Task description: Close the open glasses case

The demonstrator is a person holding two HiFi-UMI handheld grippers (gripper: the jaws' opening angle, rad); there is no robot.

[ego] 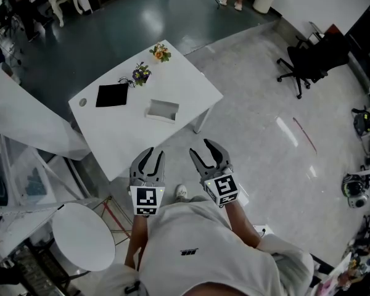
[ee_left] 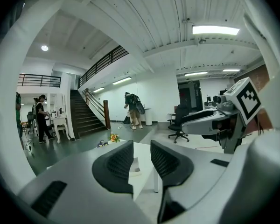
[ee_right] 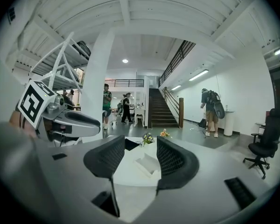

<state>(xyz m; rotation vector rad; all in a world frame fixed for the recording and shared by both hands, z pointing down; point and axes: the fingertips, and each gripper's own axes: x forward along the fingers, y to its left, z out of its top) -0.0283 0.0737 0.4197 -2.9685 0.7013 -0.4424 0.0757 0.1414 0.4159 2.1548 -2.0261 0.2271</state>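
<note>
Head view shows the open glasses case (ego: 162,110), a white box with its lid up, lying on the white tabletop (ego: 129,134) close to that top's right edge. Left of the case lies a flat black square cloth (ego: 112,95). Farther off stand two small bunches of flowers: a purple one (ego: 141,74) just beside the cloth and an orange one (ego: 160,53) at the far corner.

Both grippers are held on the near side, off the tabletop and well apart from the case. The left gripper (ego: 155,153) has its fingers (ee_left: 114,164) spread, with nothing between them. Past them only the tabletop and an edge of the case show. The right gripper (ego: 203,149) is likewise released, its fingers (ee_right: 175,162) parted and empty, and the case sits in the gap far beyond them.

A black office chair (ego: 305,63) stands on the pale floor to the far right, and a round white stool (ego: 83,236) is near the person's left side.
</note>
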